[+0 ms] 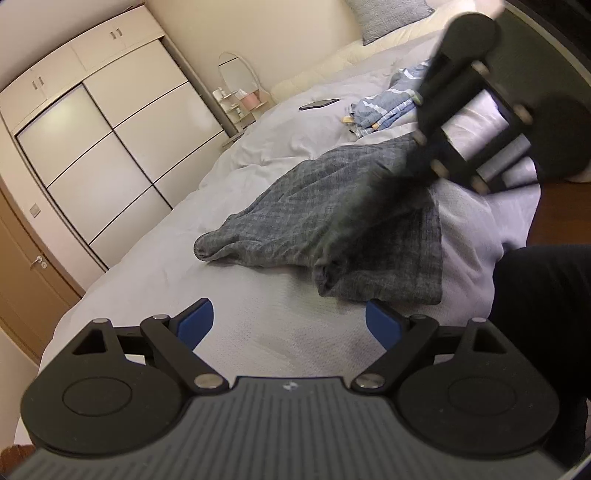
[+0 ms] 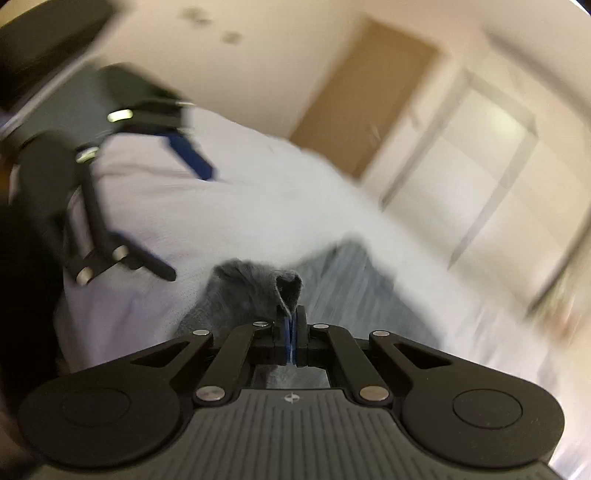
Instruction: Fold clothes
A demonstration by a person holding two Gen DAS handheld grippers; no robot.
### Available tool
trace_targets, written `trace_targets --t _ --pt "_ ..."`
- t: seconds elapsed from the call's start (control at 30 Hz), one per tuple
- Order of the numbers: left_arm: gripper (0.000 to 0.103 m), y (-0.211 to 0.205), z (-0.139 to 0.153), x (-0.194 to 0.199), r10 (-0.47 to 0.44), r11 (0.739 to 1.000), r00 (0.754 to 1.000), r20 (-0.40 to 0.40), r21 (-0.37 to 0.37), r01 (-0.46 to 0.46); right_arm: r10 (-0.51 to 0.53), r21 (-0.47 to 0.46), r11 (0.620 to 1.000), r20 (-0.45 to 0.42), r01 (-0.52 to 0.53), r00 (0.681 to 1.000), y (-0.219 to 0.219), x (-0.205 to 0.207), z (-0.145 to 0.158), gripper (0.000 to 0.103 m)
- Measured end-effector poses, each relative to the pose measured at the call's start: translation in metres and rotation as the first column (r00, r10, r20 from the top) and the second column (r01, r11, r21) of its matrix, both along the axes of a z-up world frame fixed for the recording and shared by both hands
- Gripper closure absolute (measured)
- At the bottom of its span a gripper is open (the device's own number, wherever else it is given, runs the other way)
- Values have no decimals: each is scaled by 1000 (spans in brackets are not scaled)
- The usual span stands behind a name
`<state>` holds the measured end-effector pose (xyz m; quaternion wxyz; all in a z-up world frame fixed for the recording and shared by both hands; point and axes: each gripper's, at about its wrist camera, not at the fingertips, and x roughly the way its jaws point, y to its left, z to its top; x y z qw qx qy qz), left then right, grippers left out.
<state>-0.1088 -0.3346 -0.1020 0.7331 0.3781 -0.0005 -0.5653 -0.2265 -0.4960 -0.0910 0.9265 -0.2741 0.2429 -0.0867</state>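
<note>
A grey checked garment (image 1: 332, 221) lies crumpled on the white bed (image 1: 258, 332). In the right wrist view my right gripper (image 2: 292, 328) is shut on a bunched edge of this grey garment (image 2: 258, 291), which stands up just past the pads. Seen from the left wrist, the right gripper (image 1: 417, 162) comes in from the upper right and lifts the garment's far corner. My left gripper (image 1: 290, 323) stands open over bare bedding just short of the garment's near edge, with nothing between its blue pads (image 1: 197, 325).
A blue striped garment (image 1: 384, 107) and a dark phone (image 1: 319, 104) lie farther up the bed, with a grey pillow (image 1: 388, 14) at its head. A white wardrobe (image 1: 103, 147), a brown door (image 1: 26, 266) and a small mirror table (image 1: 240, 96) stand beyond. A dark sleeve (image 1: 543, 314) is at the right.
</note>
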Motion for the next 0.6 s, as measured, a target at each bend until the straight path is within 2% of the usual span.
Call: trace_targets --t 0.03,0.1,0.2,0.27,0.4,0.47,0.53,0.6 --pt "15 0 -1 -1 -15 1000 1000 14 7 15 31 -81 996 -5 -31 1000 9 -4 -1 103" --pt "15 -1 -2 -4 -70 997 995 68 34 68 79 -175 980 -75 -91 994 23 -8 -23 103" --pt "15 -2 -7 -9 -195 979 962 192 99 179 92 -227 966 -134 -121 987 33 -10 -52 103" --pt "16 -4 -15 -12 -293 953 913 284 166 254 79 -213 971 -134 -107 988 33 -7 -59 103" --pt "16 -10 -39 -18 -484 871 766 423 316 375 86 -217 969 -148 -118 985 33 -4 -66 103" --pt "17 -15 -49 -21 -540 839 707 457 361 408 96 -225 966 -156 -130 983 34 -5 -66 102" --pt "18 -21 -58 -23 -577 815 663 478 391 427 102 -216 967 -156 -134 982 34 -8 -63 101" --pt "18 -27 -65 -25 -598 800 637 487 408 440 103 -197 971 -155 -133 983 32 -11 -60 100"
